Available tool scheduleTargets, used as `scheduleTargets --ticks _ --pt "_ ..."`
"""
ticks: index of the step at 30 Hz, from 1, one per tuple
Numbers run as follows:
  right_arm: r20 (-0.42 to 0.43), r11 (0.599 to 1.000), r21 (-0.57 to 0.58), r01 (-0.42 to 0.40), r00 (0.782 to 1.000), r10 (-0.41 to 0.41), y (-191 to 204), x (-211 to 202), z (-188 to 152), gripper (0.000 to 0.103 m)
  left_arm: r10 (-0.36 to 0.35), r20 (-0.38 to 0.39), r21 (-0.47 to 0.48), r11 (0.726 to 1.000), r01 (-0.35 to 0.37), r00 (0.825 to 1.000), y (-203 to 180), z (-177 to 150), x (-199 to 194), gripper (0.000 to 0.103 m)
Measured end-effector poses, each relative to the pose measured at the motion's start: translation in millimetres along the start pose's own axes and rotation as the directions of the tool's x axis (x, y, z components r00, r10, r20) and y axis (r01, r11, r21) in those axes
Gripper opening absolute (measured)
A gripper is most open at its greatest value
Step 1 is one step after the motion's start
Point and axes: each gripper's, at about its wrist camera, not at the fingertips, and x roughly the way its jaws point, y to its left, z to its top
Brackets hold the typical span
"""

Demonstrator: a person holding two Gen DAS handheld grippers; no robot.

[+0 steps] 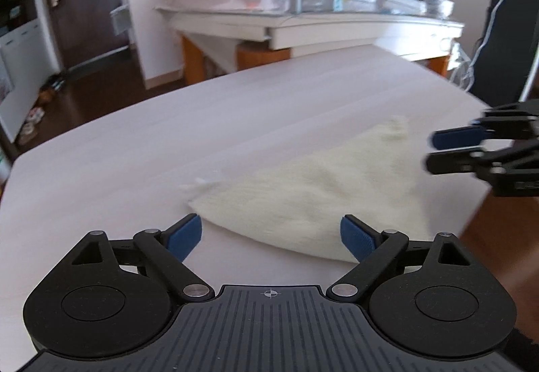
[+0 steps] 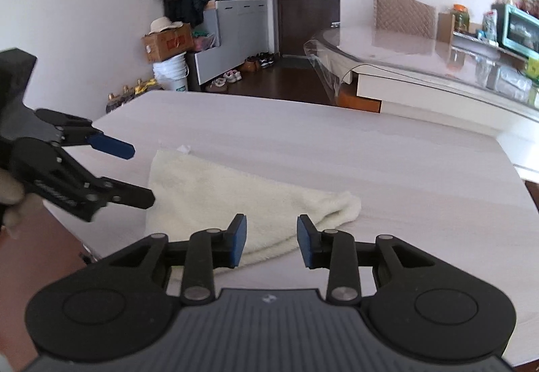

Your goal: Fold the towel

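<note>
Cream towel (image 1: 313,197) lies flat on the pale worktop (image 1: 168,136), already doubled into a rough triangle, close to the near edge.

Left tool (image 1: 271,239): spread wide, nothing between its blue pads; the towel's near edge sits just ahead and between them.

Right tool (image 2: 271,245): part open, with a gap showing between the pads, which grip nothing. Towel's near fold lies directly under and ahead of it, with the bunched, rolled end (image 2: 340,203) off to its right.

In the right wrist view the towel's long axis runs from the far-left corner (image 2: 161,156) toward that rolled end. Both tools hang over the near side; the right one looks nearer the rolled end, the left nearer the flat corner. Next fold likely needs each to take its own end.
</note>
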Motion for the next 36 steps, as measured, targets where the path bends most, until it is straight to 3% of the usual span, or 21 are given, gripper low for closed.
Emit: scheduleTargets --ticks 6,12,20,27,30,36 --pt "-0.005 0.997 -0.041 -0.071 0.998 0.07 5.6 1.0 0.0 0.037 -0.022 -0.032 0.057 0.998 0.024 0.999 -26.5 -7.4 11.4 0.093" --pt "-0.013 0.986 -0.072 -0.153 0.988 0.152 11.8 -9.0 -15.1 0.032 -0.059 -0.035 -0.032 0.998 0.058 0.998 -10.5 -5.6 14.8 0.093" --pt "-0.016 0.969 -0.218 -0.117 0.993 0.116 46.0 -1.1 -30.8 0.03 -0.016 -0.039 0.003 1.0 0.017 0.999 -7.1 3.0 17.0 0.093" --pt "-0.02 0.975 -0.131 -0.182 0.983 0.18 46.0 8.4 -29.0 0.031 -0.004 -0.054 0.014 1.0 0.005 0.999 -7.8 -1.7 23.1 0.093" --pt "-0.046 0.961 -0.163 -0.223 0.975 0.219 52.8 4.1 -34.1 0.031 -0.007 -0.06 0.025 1.0 0.009 0.998 -7.4 -2.4 25.8 0.093" --pt "-0.005 0.974 -0.11 -0.198 0.98 0.199 38.3 -9.3 -30.1 0.031 -0.03 -0.044 0.036 0.999 0.032 0.999 -7.3 -4.7 14.7 0.093"
